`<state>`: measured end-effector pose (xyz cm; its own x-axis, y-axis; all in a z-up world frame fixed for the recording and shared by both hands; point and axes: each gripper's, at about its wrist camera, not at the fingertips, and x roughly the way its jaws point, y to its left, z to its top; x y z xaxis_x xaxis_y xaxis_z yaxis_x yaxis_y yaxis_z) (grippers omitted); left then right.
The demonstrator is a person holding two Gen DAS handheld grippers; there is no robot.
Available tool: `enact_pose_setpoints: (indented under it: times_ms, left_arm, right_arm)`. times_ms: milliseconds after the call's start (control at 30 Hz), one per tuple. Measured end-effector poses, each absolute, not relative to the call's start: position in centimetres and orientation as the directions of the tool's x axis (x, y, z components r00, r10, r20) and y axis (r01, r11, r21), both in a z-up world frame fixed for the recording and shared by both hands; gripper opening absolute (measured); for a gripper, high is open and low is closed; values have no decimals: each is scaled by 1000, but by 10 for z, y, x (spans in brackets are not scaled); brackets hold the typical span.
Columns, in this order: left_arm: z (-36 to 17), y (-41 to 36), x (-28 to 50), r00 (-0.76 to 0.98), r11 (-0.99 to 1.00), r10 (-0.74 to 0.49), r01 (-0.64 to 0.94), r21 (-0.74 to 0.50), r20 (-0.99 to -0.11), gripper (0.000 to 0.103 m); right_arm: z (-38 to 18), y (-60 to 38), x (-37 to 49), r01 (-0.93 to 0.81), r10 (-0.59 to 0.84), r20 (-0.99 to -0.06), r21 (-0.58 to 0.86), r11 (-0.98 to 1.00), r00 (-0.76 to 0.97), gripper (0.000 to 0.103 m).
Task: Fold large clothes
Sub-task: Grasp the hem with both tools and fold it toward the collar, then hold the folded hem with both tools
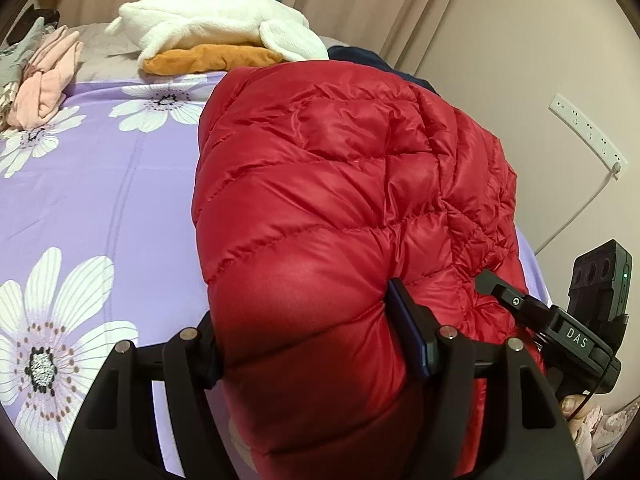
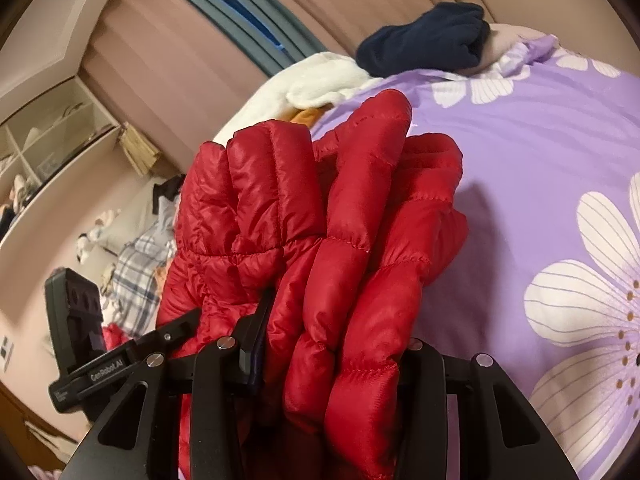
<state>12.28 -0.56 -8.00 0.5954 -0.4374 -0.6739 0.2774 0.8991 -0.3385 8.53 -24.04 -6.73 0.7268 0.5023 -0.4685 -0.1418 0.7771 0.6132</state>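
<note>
Both grippers, left (image 1: 316,344) and right (image 2: 332,344), have their jaws clamped on a bunched red jacket (image 1: 340,184) at frame centre, lifted off the bed (image 1: 100,200); folding looks largely done.

The puffy jacket (image 1: 340,200) is shiny red with stitched lines across it. The bed sheet (image 1: 100,200) is light purple with big white flowers. A white fluffy blanket (image 1: 216,24) lies on an orange one (image 1: 208,60). Some folded clothes (image 1: 48,80) are pink. A bundle (image 2: 424,36) is dark blue. Both tools are black.
</note>
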Motion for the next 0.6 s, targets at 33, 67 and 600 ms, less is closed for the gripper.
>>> enact_pose_setpoints:
  times_ms: [33,67,600]
  left_arm:
    - [-79,-3,122,599,900,-436,276,-339,-671,68]
    - [-77,1,120,605,901,-434,272,-339,-667,68]
    - [-55,37,100,660,913,-399,219,-345,-636,68]
  right_arm:
    - [-65,-239,86,-150,506,-465,611,778,727,43]
    - [-63,-237,87,-160,509,-461,606,779,727,43]
    - [-45,-218,96,-266,558,-431,570,778,709,43]
